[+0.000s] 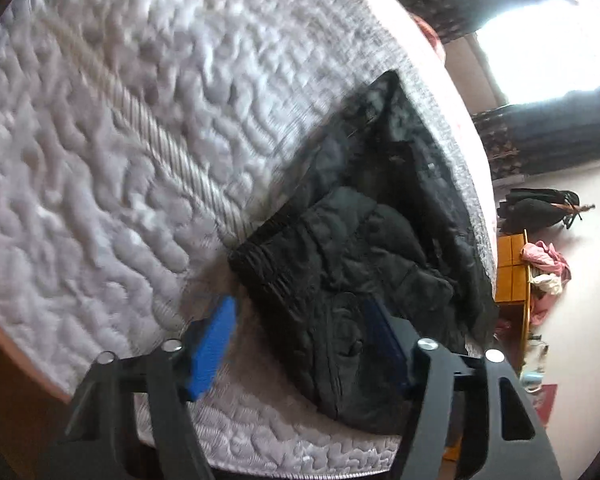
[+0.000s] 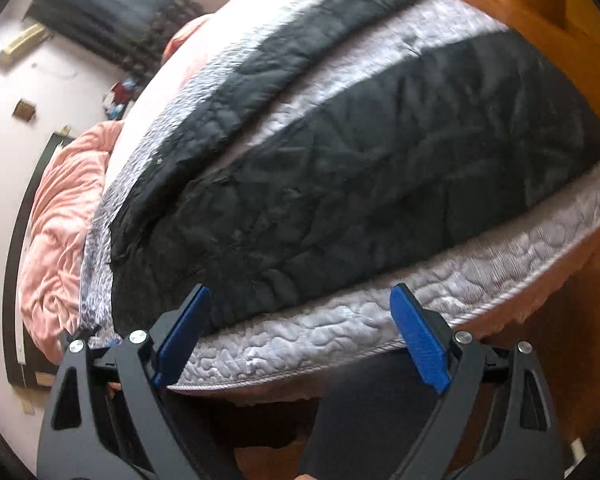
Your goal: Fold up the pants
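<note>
The black quilted pants, soft and limp-looking on the mattress, seemed best pinched at the waistband, both hand-held grippers open and empty.

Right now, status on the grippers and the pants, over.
Left gripper open, straddling the pants waistband. Right gripper open, empty, over the mattress edge. Pants spread flat, legs apart. Nothing in the way.

A quilted white mattress fills a room with pale walls, a bright window and wooden floor.
</note>
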`<action>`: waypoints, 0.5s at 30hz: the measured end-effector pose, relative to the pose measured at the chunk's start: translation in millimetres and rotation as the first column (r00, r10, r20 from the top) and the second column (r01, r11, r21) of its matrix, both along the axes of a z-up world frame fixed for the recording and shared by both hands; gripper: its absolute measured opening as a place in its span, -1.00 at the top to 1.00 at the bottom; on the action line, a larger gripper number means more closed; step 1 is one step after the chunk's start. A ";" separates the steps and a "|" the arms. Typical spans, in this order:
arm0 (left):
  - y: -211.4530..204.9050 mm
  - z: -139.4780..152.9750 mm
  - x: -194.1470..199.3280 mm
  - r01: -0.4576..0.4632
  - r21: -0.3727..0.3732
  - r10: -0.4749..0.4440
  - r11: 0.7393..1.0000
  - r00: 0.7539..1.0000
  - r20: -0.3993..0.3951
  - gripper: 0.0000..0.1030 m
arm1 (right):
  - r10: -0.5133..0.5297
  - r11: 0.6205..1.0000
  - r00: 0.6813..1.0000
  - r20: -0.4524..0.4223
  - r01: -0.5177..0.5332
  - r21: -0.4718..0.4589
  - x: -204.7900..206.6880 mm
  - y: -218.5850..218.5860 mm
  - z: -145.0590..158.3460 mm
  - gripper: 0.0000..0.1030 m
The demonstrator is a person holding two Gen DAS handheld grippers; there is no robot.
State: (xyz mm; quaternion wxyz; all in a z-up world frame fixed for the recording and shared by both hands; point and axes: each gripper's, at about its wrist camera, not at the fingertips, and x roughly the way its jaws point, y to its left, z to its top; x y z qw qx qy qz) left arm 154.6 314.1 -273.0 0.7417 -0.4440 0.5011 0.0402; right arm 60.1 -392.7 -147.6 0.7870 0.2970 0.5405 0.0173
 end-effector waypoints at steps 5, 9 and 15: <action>-13.6 -17.9 11.5 0.031 -0.004 -0.031 1.000 0.999 -0.025 -0.25 | -0.040 0.998 0.999 -0.003 0.040 0.037 -8.5 -20.5 -14.1 -0.76; -23.2 -19.4 15.6 0.075 0.036 -0.074 0.997 0.997 -0.026 0.23 | -0.130 0.989 0.991 0.020 0.128 0.074 -11.2 -62.7 -19.7 -0.76; -26.7 -21.6 10.0 0.050 0.035 -0.050 0.998 0.999 0.004 0.37 | -0.409 0.907 0.910 0.075 0.395 0.148 -29.5 -188.5 -23.8 -0.24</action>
